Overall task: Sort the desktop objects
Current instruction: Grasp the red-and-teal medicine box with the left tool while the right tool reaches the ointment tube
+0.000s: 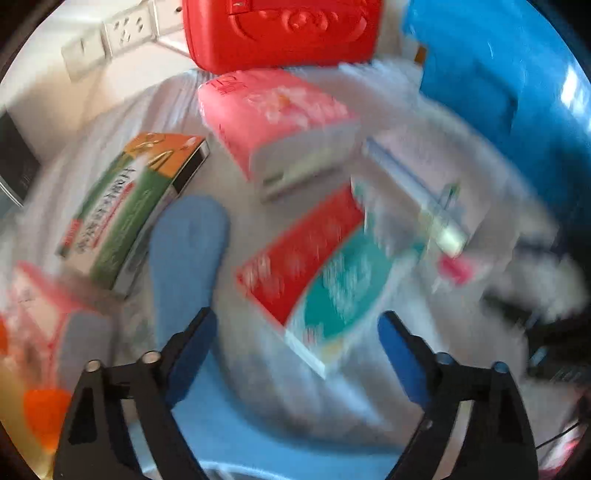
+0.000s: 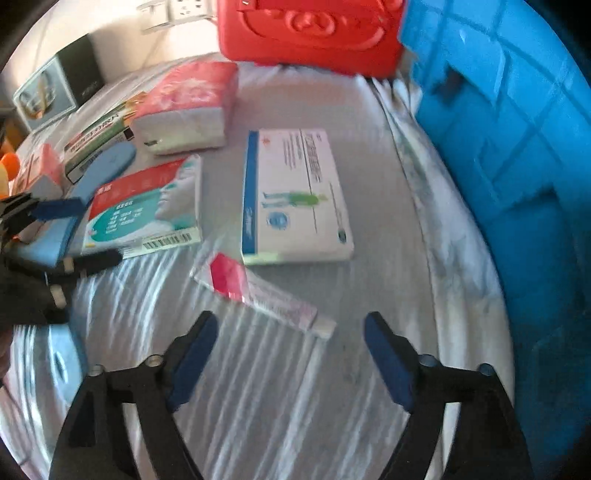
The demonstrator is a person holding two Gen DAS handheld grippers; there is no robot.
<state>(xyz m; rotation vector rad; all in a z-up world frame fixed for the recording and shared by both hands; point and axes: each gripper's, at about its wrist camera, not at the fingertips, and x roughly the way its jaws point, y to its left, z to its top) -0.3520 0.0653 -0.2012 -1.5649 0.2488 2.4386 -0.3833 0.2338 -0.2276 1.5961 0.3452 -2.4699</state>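
Observation:
My left gripper (image 1: pixel 297 325) stands open over a white cloth. A red-and-teal box (image 1: pixel 314 273) lies just ahead of its tips, and a light-blue case (image 1: pixel 188 240) lies by its left finger. Nothing is pressed between its pads. My right gripper (image 2: pixel 291 325) is also open, its tips just short of a clear packet with a pink end (image 2: pixel 258 291). Beyond the packet lies a white box with a blue stripe (image 2: pixel 295 195). A pink tissue pack (image 2: pixel 188 110) and a green-and-orange box (image 2: pixel 99 140) rest further back. The left gripper (image 2: pixel 77 236) shows at the left edge of the right wrist view.
A red plastic case (image 2: pixel 310 33) stands at the back and a large blue bin (image 2: pixel 498 147) fills the right side. A dark box (image 2: pixel 55 88) sits far left near wall sockets (image 1: pixel 110 37). A small pink box (image 1: pixel 48 306) and an orange object (image 1: pixel 44 413) lie at the left.

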